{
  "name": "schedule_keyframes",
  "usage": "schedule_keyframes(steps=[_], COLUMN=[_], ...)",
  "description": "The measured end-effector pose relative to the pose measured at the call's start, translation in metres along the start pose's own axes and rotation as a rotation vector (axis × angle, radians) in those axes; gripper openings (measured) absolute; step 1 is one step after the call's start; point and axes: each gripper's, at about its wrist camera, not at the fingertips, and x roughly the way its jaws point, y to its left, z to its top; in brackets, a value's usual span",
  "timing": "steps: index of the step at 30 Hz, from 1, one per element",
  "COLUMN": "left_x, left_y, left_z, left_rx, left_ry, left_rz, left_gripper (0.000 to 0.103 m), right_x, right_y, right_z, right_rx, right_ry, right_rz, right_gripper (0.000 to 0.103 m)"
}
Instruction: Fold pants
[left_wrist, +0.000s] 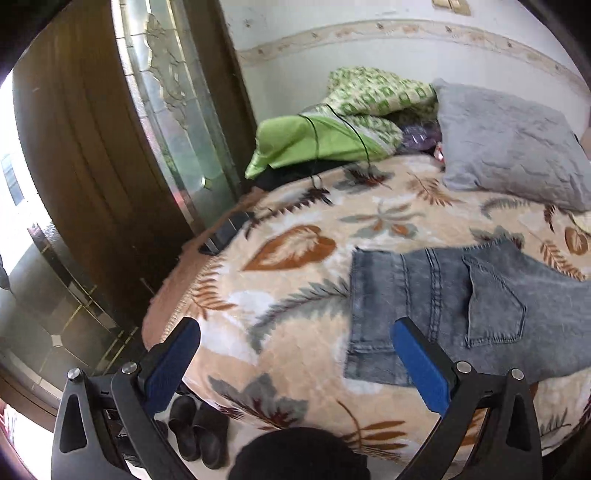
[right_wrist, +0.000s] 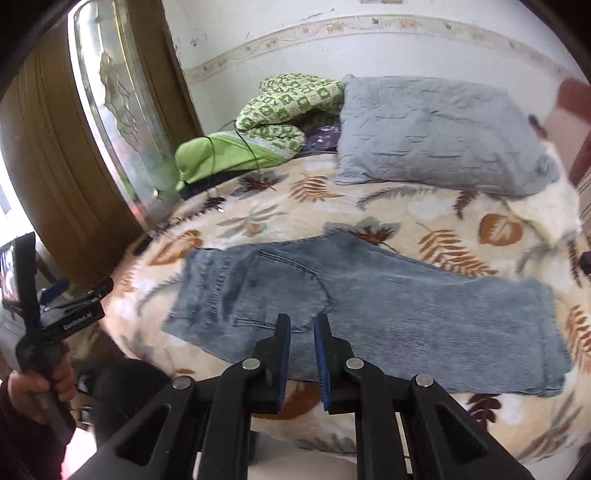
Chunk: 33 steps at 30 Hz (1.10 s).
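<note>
Grey-blue jeans (right_wrist: 369, 306) lie flat on the leaf-patterned bedspread (right_wrist: 461, 236), folded lengthwise, waistband to the left, leg hems to the right, a back pocket facing up. They also show in the left wrist view (left_wrist: 461, 306). My left gripper (left_wrist: 295, 332) is wide open and empty, held above the bed's near edge just left of the waistband; it also shows in the right wrist view (right_wrist: 55, 295). My right gripper (right_wrist: 301, 325) is nearly shut with a narrow gap, holds nothing, and hovers over the jeans' near edge below the pocket.
A grey pillow (right_wrist: 436, 133) and a green patterned blanket (right_wrist: 288, 107) lie at the bed's far side. A wooden door with a glass panel (left_wrist: 110, 155) stands left. Black slippers (left_wrist: 199, 428) sit on the floor by the bed. A dark phone (left_wrist: 225, 234) lies at the bed's left edge.
</note>
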Motion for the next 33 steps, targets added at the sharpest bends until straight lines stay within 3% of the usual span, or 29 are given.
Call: schedule_keyframes(steps=[15,18,21,26,30,33], left_x=[-0.003,0.002,0.019,0.035,0.041,0.033], left_y=[-0.080,-0.083,-0.078,-0.078,-0.106,-0.132], left_z=[0.021,0.021,0.018,0.011,0.010,0.017], left_rx=[0.101,0.129,0.137,0.123,0.199,0.225], left_ry=[-0.036,-0.029,0.019,0.078,0.099,0.089], left_rz=[-0.087,-0.094,-0.063,-0.049,-0.069,-0.111], left_gripper=[0.103,0.103,0.103,0.103,0.103,0.103], right_x=[-0.042,-0.061,-0.076,-0.085,-0.076,-0.069], right_y=[-0.090,-0.139,-0.204,-0.279,-0.312,-0.332], right_z=[-0.013,-0.023,-0.042,-0.088,-0.131,-0.148], right_rx=[0.075,0.141,0.250,0.381,0.476,0.577], right_ry=[-0.063,-0.078,-0.043,0.022,0.074,0.063], right_rz=[-0.202,-0.294,-0.391,-0.496,-0.458,-0.295], right_gripper=[0.016,0.016,0.016,0.016,0.016,0.016])
